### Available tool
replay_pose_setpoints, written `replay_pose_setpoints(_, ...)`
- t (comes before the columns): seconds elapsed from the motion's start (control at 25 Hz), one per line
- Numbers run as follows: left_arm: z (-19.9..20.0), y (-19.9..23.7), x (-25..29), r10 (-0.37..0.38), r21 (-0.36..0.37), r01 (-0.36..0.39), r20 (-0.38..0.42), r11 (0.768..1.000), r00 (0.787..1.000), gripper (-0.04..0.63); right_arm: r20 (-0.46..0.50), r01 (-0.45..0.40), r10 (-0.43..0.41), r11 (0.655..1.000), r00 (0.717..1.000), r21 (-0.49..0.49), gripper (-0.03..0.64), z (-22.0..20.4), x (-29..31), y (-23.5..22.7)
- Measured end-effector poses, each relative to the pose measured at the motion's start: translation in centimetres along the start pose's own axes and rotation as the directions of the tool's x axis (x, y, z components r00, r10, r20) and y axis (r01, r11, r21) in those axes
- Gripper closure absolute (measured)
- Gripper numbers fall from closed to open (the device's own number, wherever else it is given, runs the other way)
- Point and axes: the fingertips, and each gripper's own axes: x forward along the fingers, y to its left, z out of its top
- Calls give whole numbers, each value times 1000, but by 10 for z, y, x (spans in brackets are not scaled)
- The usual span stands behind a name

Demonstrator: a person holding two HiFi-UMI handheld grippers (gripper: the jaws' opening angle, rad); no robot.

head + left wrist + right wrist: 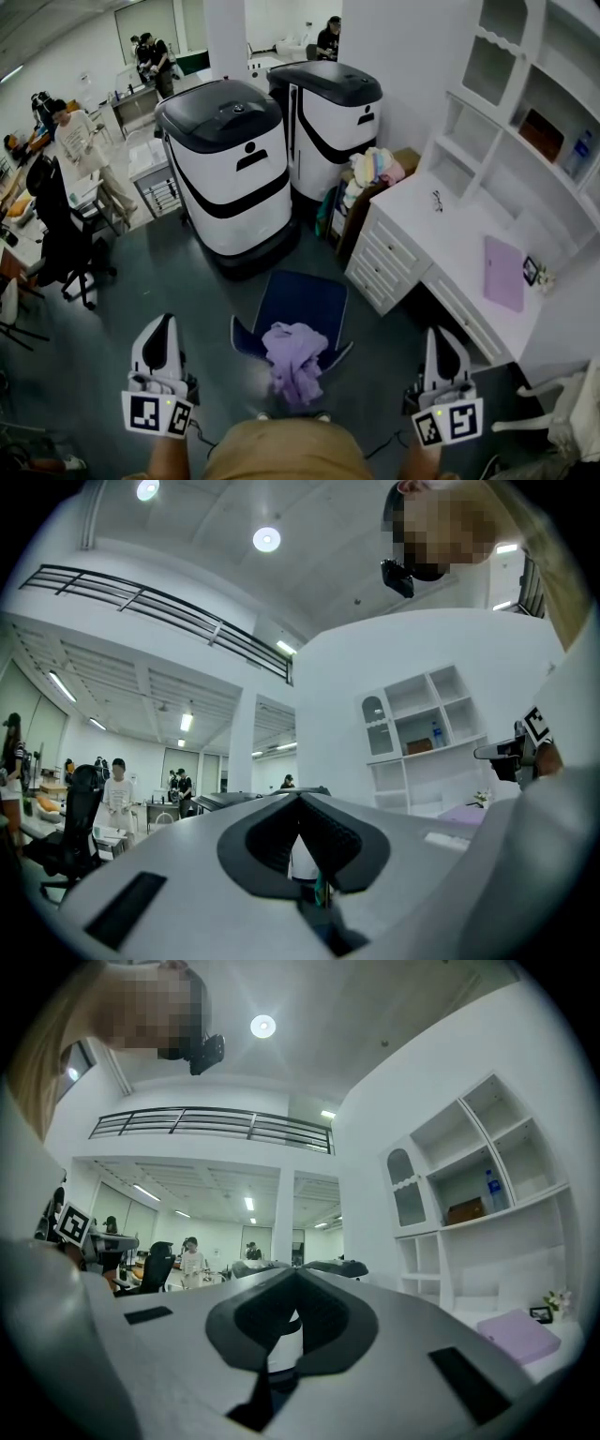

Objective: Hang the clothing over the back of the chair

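Both claws are closed, tips pressed together, with nothing in them. At one side is the left claw (161,325) and at the other is the right claw (439,337). Both are held low, near the person's body.

The purple cloth (292,361) lies in a crumpled heap on the blue chair (305,292). It sits between the two claws and touches neither. It is not hung up yet.

I think the cloth is soft and light. It will flop and sag when it is picked up, and it will not break. It could slip out of a thin pinch, so a thick fold is better to grab. A top fold or an edge of the heap looks like a good spot. One claw on each side would help it open out wide.

The claws need to open first. The cloth may slide off the chair back if much more hangs on one side, so both halves should hang down about the same.
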Motion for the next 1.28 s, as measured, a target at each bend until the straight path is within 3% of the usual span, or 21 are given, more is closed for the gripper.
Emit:
replay_pose_setpoints(0.8,0,11,-17,4,4,-3,-15,1000,1000,592,-23,-21,21,1000,1000,-3,614,-5,2,26)
replay_pose_setpoints(1.28,-8,-8,-11,-51,-29,50,-34,998,998,591,-40,-39,39,999,998,-4,614,-4,4,36)
